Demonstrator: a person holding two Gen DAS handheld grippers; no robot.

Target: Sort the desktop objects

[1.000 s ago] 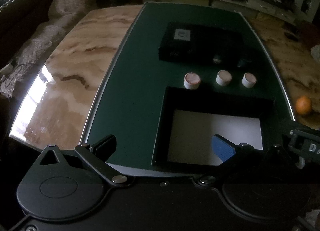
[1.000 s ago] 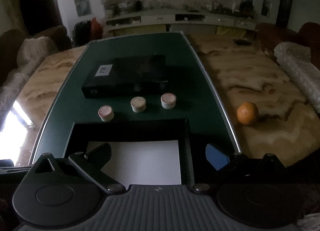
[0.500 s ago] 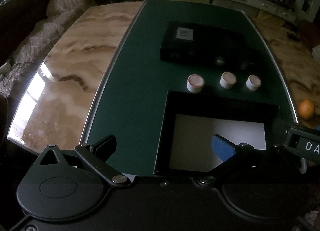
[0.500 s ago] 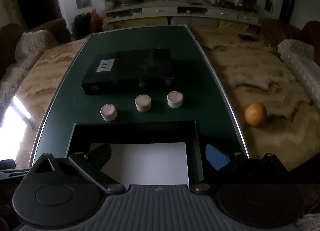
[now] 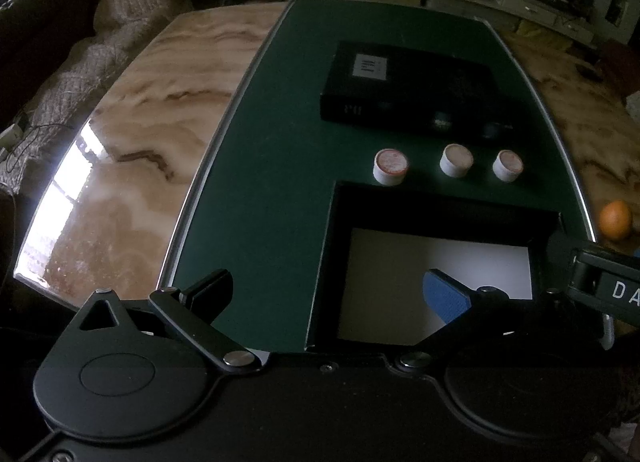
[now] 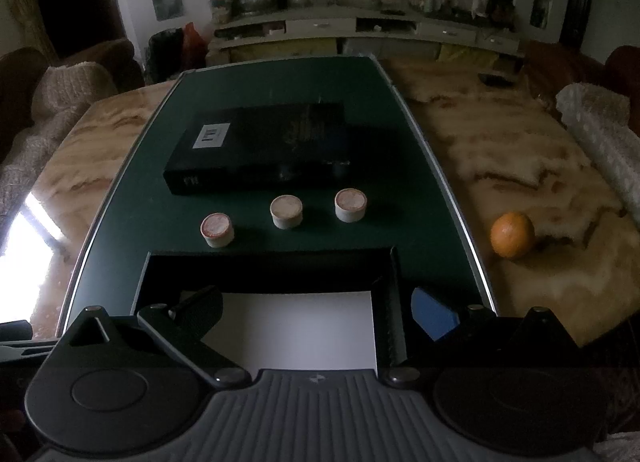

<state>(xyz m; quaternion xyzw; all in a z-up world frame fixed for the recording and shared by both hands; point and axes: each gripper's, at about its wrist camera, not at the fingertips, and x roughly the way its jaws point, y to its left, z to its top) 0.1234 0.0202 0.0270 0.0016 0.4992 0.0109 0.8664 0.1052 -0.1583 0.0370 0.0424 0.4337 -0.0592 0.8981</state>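
Observation:
Three small white round containers stand in a row on the green mat (image 6: 360,74): left (image 6: 217,229), middle (image 6: 286,212), right (image 6: 351,204). They also show in the left wrist view, the left one (image 5: 390,166) nearest. Behind them lies a black box with a white label (image 6: 260,146) (image 5: 408,90). An open black box with a white bottom (image 6: 296,326) (image 5: 436,266) sits in front. My left gripper (image 5: 328,294) is open and empty above the mat's near edge. My right gripper (image 6: 316,310) is open and empty over the open box.
An orange (image 6: 512,235) (image 5: 615,220) lies on the marble table (image 6: 520,166) right of the mat. The other gripper's body (image 5: 604,286) shows at the right edge of the left wrist view. Sofas flank the table, a low cabinet stands behind.
Both grippers have drawn back and risen slightly, so the containers and boxes sit a little lower and nearer in view. Both stay open and empty.

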